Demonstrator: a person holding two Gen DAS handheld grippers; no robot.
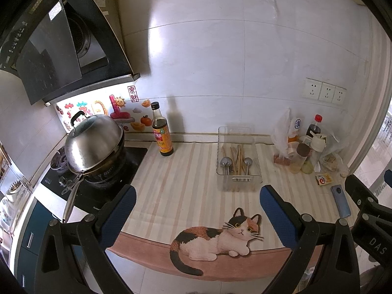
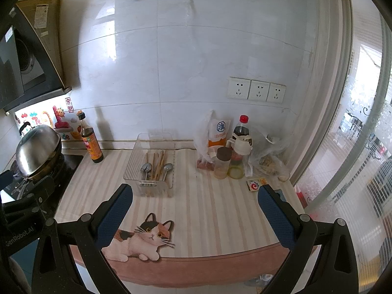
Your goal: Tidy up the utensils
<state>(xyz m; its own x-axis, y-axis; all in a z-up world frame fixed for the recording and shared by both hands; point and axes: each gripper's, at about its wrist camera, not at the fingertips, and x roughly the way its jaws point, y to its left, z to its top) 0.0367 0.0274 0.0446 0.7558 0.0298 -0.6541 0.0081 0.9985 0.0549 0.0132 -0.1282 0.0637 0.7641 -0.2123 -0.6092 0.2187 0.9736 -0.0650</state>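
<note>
A clear plastic organizer tray [image 1: 238, 181] [image 2: 152, 183] stands on the striped counter mat near the wall. In it lie two metal spoons [image 1: 226, 163] [image 2: 146, 167] on either side of a bundle of wooden chopsticks [image 1: 237, 158] [image 2: 156, 163]. My left gripper [image 1: 198, 208] is open and empty, held above the mat's front edge, short of the tray. My right gripper [image 2: 194, 210] is open and empty, likewise short of the tray and a little to its right. The right gripper's body shows at the right edge of the left wrist view [image 1: 367, 210].
A soy sauce bottle [image 1: 161, 132] [image 2: 91, 142] stands left of the tray. A lidded wok [image 1: 94, 144] [image 2: 38, 152] sits on the stove at left. Bottles, jars and plastic bags [image 1: 303, 144] [image 2: 232, 152] crowd the right rear. A phone [image 1: 340, 201] lies near the right edge.
</note>
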